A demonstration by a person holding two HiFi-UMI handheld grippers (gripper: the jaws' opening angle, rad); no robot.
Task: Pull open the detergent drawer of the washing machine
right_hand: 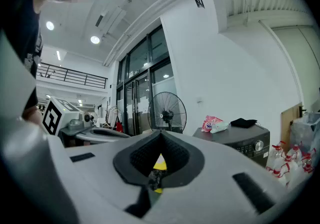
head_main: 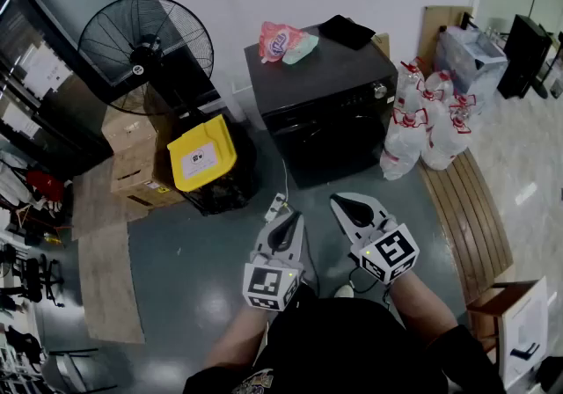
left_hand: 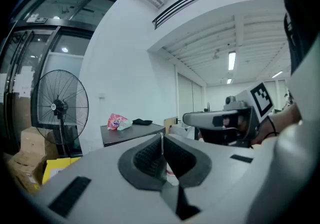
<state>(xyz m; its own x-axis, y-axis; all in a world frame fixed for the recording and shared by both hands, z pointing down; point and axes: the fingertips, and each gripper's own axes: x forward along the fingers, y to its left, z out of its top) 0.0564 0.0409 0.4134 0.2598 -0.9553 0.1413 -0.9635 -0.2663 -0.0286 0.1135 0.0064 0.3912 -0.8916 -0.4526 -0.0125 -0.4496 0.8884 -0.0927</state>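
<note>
The black washing machine (head_main: 325,102) stands against the white wall, a short way ahead of both grippers. Its control strip carries a silver knob (head_main: 381,91); the detergent drawer is too dark to make out. My left gripper (head_main: 286,227) and right gripper (head_main: 349,207) hover side by side over the floor in front of it, both shut and empty. The washing machine (left_hand: 132,133) shows far off in the left gripper view, beyond the closed left gripper (left_hand: 161,137). Past the closed right gripper (right_hand: 160,134), the washing machine (right_hand: 242,140) and its knob (right_hand: 258,145) appear at the right.
A pink bag (head_main: 280,40) and a black cloth (head_main: 346,30) lie on the machine. To its left stand a yellow-lidded bin (head_main: 202,153), cardboard boxes (head_main: 132,155) and a floor fan (head_main: 145,49). Tied white bags (head_main: 431,120) and a wooden bench (head_main: 471,207) sit to the right.
</note>
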